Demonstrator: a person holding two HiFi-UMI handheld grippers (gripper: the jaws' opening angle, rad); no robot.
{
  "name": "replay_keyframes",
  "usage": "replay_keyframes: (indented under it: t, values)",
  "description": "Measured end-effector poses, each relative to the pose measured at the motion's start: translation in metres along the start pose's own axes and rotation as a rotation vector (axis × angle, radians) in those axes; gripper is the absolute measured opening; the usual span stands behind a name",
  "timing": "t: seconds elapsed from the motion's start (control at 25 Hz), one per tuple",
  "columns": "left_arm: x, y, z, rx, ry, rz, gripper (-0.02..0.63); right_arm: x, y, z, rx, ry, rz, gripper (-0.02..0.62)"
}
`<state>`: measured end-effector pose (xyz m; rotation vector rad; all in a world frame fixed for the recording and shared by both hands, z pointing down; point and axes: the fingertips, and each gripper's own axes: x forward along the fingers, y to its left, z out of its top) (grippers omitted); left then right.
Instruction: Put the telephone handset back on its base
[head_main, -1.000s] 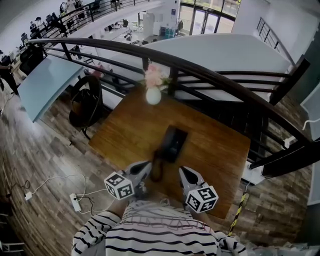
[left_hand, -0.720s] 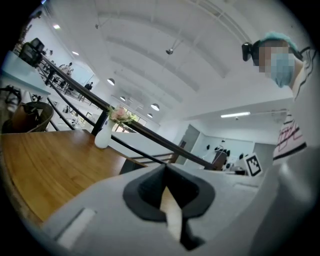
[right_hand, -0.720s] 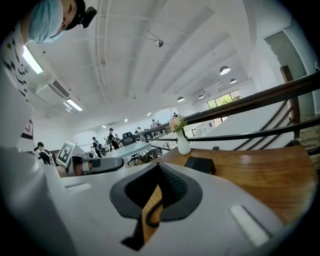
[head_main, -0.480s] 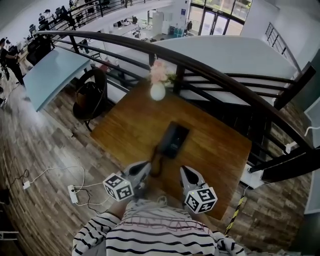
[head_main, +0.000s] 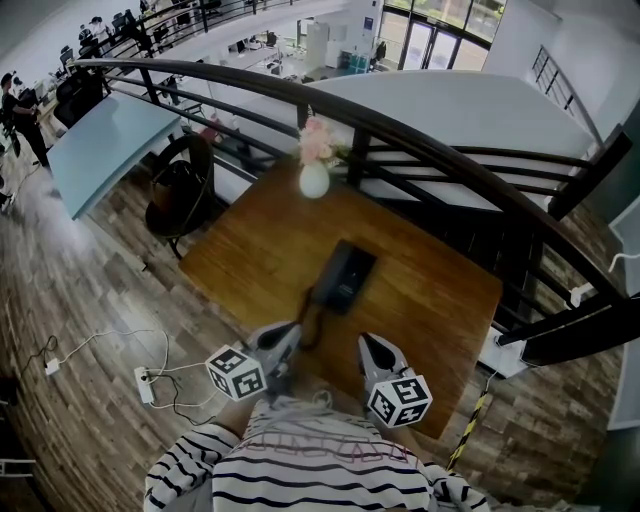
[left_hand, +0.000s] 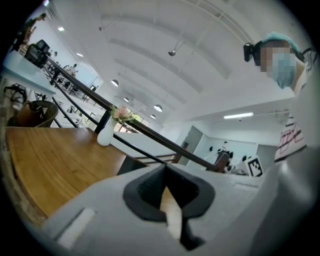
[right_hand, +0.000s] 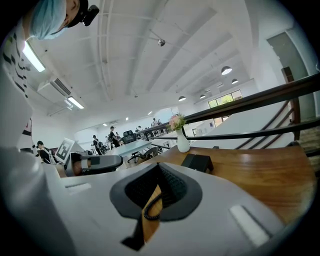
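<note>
The black telephone base (head_main: 346, 276) sits mid-table on the wooden table (head_main: 250, 250); it also shows in the right gripper view as the base (right_hand: 197, 161). A dark elongated handset (head_main: 313, 325) lies on the wood off the base, by its near left corner. A bit of coiled cord (right_hand: 150, 210) shows low between the right jaws. My left gripper (head_main: 288, 333) hovers just left of the handset, jaws shut and empty (left_hand: 165, 167). My right gripper (head_main: 368, 345) hangs to its right, tips together, holding nothing (right_hand: 159, 166).
A white vase with pink flowers (head_main: 313, 178) stands at the table's far edge against a dark railing (head_main: 450, 165). A black chair (head_main: 180, 195) stands left of the table. A power strip and cables (head_main: 145, 385) lie on the floor at the left.
The head view has shifted slightly. Both grippers stay at the table's near edge, still shut.
</note>
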<state>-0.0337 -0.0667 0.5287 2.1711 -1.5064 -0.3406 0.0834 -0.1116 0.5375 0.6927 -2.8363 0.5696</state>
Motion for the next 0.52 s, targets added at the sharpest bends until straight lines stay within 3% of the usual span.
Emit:
replay_keyframes:
  t: [0.52]
  values:
    - [-0.0078, -0.0014, 0.005, -0.015, -0.004, 0.011, 0.002, 0.0041, 0.0077, 0.0044, -0.008, 0.01, 0.017, 0.0]
